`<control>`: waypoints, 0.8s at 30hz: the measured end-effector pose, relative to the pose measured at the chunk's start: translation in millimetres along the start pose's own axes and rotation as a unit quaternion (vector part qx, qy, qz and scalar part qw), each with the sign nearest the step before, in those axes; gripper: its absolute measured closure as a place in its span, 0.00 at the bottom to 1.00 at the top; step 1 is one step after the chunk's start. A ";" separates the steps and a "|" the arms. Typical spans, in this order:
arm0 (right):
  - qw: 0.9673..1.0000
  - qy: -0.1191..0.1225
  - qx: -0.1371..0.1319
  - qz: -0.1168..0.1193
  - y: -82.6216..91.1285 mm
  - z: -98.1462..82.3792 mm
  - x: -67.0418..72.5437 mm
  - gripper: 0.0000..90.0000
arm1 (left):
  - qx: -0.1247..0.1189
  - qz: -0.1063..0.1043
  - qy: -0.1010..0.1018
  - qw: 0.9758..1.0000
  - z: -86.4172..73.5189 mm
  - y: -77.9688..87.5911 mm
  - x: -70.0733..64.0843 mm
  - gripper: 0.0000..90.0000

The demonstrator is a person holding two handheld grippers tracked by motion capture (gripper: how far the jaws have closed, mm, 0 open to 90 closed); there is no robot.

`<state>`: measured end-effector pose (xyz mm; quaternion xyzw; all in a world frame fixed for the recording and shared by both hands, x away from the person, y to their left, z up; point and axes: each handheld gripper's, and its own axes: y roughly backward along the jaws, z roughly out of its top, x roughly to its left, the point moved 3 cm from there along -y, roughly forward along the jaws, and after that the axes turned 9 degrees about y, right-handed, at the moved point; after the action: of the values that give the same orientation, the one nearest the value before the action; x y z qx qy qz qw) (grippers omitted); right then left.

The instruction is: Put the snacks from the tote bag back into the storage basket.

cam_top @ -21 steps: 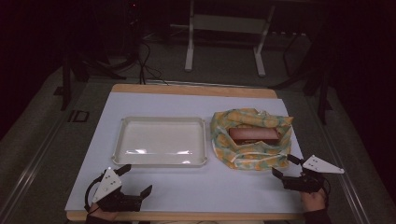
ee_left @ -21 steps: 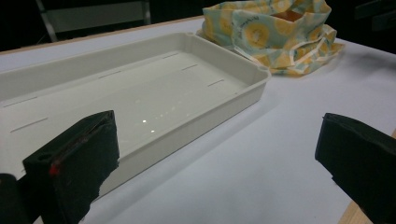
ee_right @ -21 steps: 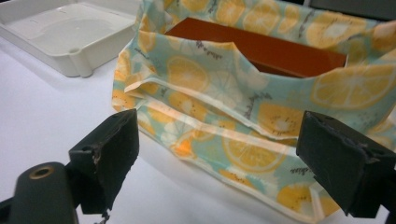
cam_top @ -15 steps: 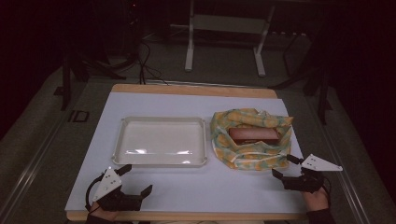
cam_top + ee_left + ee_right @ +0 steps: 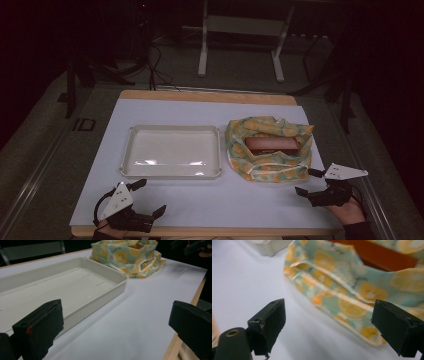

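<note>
Lemon-print cloth bag (image 5: 267,150) sits at my two o'clock on the bench (image 5: 210,200), brown box (image 5: 271,144) inside. My right tool (image 5: 307,182) gapes wide, empty; I'd approach low and pinch the near hem squarely.

— What lies around the table (image 5: 165,202)?

— A dark room. The table has a white top with a pale wooden edge showing along its far side and near the bottom of the frame. Grey floor (image 5: 45,150) spreads to the left and right of it.

— And behind?

— At upper centre of the high view stands a light metal frame (image 5: 240,40) on two legs with flat feet. Black cables (image 5: 155,65) trail over the floor at upper left, beside dark stand legs (image 5: 80,80). More dark legs stand at upper right.

— The light?

— It falls on the tabletop; the back of the room is nearly black.
</note>
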<state>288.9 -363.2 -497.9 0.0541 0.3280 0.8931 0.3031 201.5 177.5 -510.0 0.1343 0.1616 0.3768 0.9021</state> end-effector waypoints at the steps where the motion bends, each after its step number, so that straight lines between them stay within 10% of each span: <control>1: 1.000 0.005 0.004 0.006 -0.3 0.0 0.2 0.12 | 0.002 -0.002 -0.002 1.000 -0.1 -0.7 -0.1 0.00; 24: 0.991 0.101 -0.023 0.084 3.9 50.5 14.8 0.16 | 0.001 -0.013 -0.007 1.000 1.7 -2.7 -0.8 0.00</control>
<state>289.8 -329.1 -457.7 -0.0160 0.3301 0.9237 0.1935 203.4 174.9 -509.3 0.1361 0.1574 0.3643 0.9077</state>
